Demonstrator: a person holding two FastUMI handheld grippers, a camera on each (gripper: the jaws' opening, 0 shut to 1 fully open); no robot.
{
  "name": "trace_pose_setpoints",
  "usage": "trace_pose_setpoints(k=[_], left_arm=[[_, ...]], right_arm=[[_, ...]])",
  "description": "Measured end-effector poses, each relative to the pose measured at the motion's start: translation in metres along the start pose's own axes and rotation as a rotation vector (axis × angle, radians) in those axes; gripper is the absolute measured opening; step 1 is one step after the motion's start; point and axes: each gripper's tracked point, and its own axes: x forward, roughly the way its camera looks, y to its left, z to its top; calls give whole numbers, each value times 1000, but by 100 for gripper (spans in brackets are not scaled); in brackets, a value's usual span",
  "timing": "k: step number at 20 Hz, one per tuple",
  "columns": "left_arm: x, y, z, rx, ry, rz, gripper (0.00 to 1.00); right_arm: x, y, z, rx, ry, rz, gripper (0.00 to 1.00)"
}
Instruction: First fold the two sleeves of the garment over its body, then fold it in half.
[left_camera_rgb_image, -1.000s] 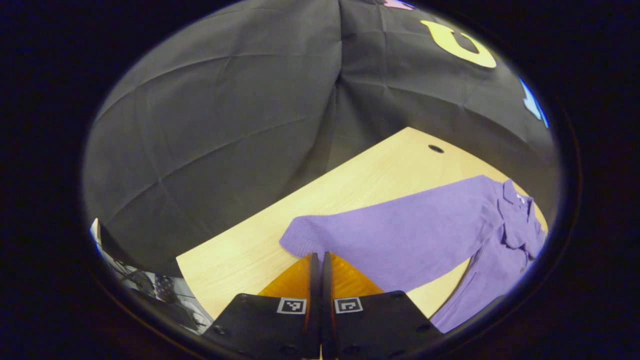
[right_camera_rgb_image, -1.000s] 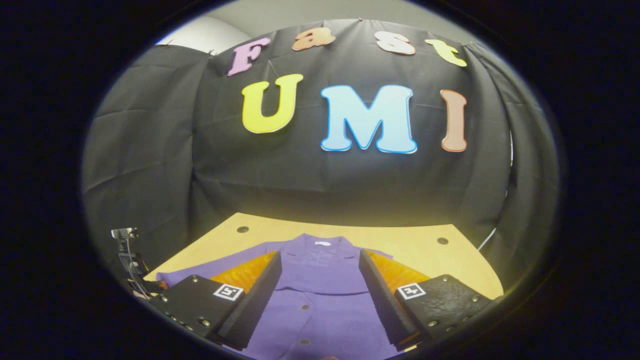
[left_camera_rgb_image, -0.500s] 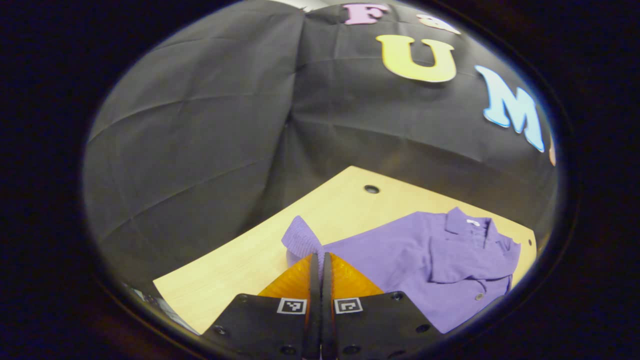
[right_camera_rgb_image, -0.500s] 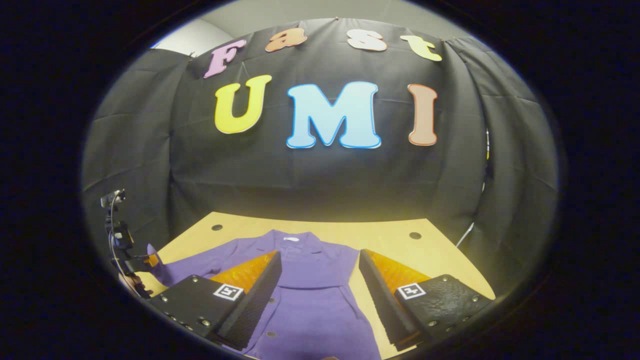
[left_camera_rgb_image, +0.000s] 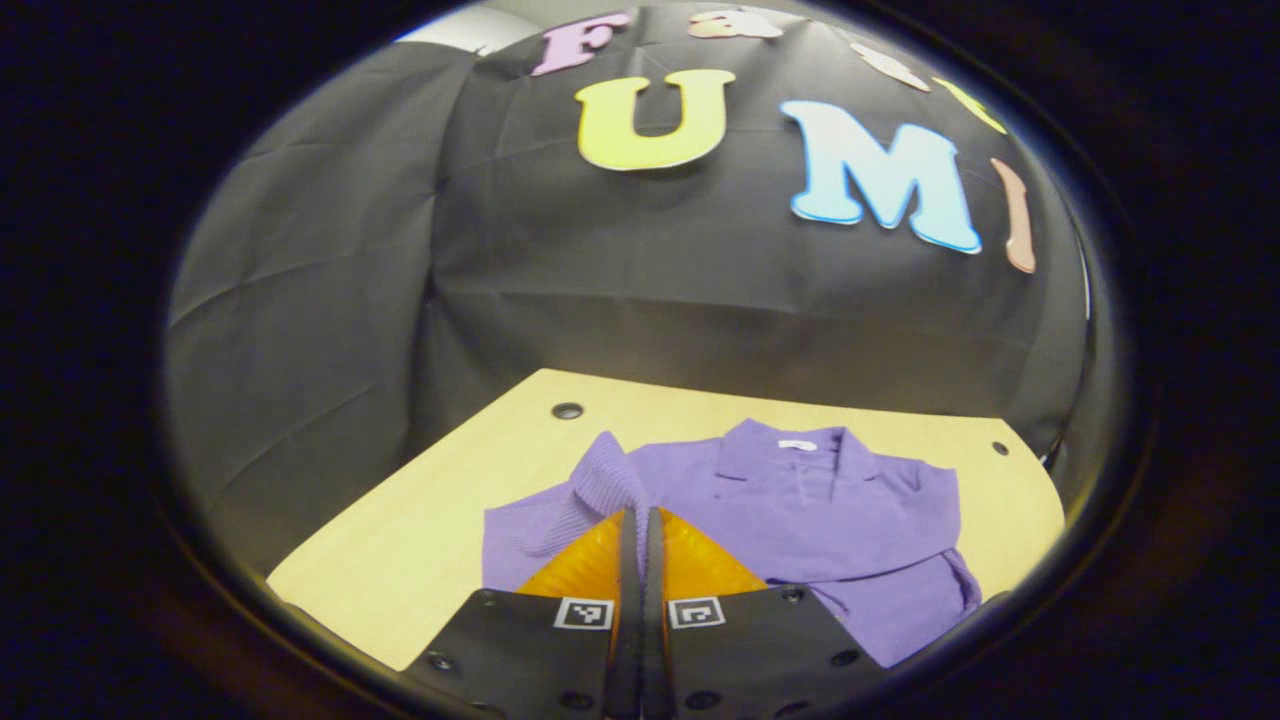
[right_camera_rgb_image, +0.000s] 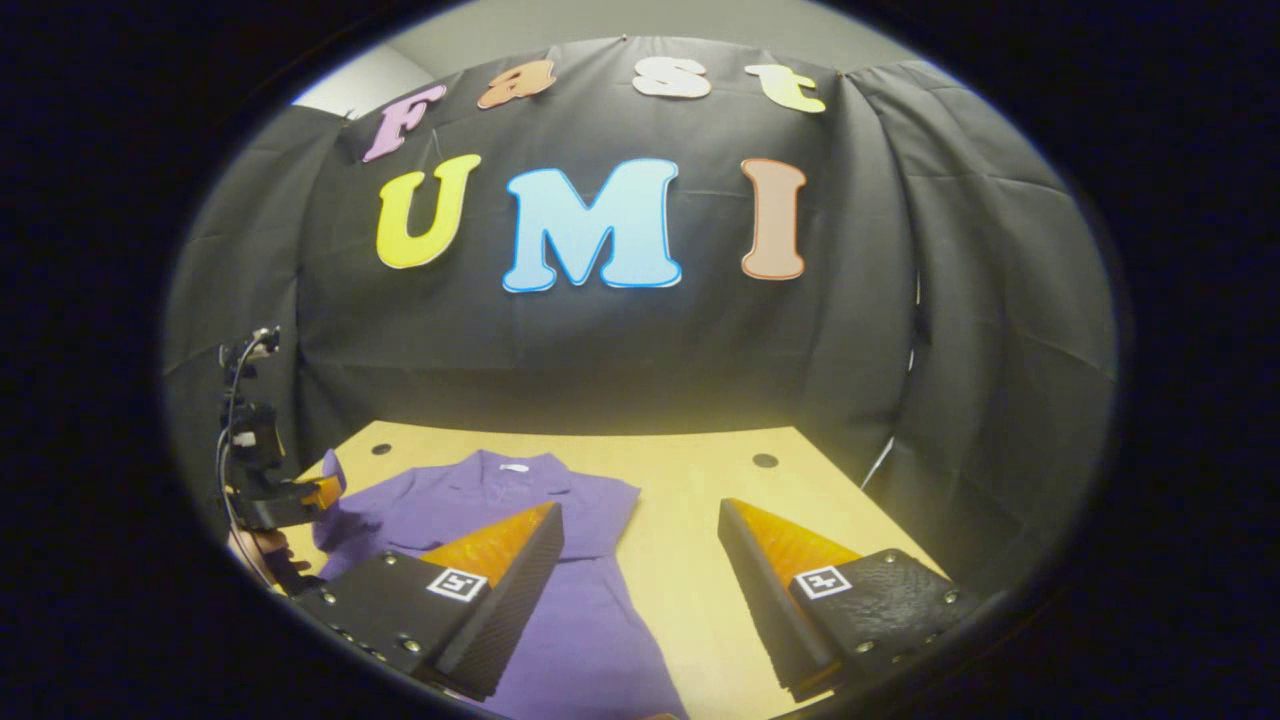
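A purple collared garment (left_camera_rgb_image: 800, 500) lies front-up on the light wooden table (left_camera_rgb_image: 440, 500). In the left gripper view my left gripper (left_camera_rgb_image: 640, 512) is shut on the garment's left sleeve, and the ribbed cuff (left_camera_rgb_image: 603, 472) stands up just past the fingertips, lifted over the body's left side. In the right gripper view the garment (right_camera_rgb_image: 500, 500) lies to the left. My right gripper (right_camera_rgb_image: 640, 508) is open above the table beside its right edge, with nothing between the fingers. At the far left of that view is the left gripper (right_camera_rgb_image: 290, 497), with the cuff (right_camera_rgb_image: 330, 468) in it.
Black cloth walls close in the table on three sides. Small round holes (left_camera_rgb_image: 567, 410) (right_camera_rgb_image: 765, 460) mark the table's far corners. Bare wood (right_camera_rgb_image: 690, 540) lies under my right gripper. A hand (right_camera_rgb_image: 250, 548) holds the left gripper.
My left gripper has carried the sleeve cuff inward, from stretched out on the table to lifted over the garment's body. My right gripper has drifted right, off the garment onto bare table, still open.
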Motion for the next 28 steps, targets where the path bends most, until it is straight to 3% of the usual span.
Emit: trace_pose_setpoints(k=[10, 19, 23, 28], left_arm=[[31, -137, 16, 92, -33, -167, 6], [51, -274, -34, 221, 31, -349, 6], [63, -307, -56, 282, 62, -389, 6], [73, -317, -86, 258, 138, -403, 6]], right_arm=[[-9, -49, -22, 28, 32, -53, 96], [-16, -92, -46, 61, 81, -136, 96], [-19, -94, -56, 67, 118, -139, 96], [-15, -93, -66, 54, 140, -101, 96]])
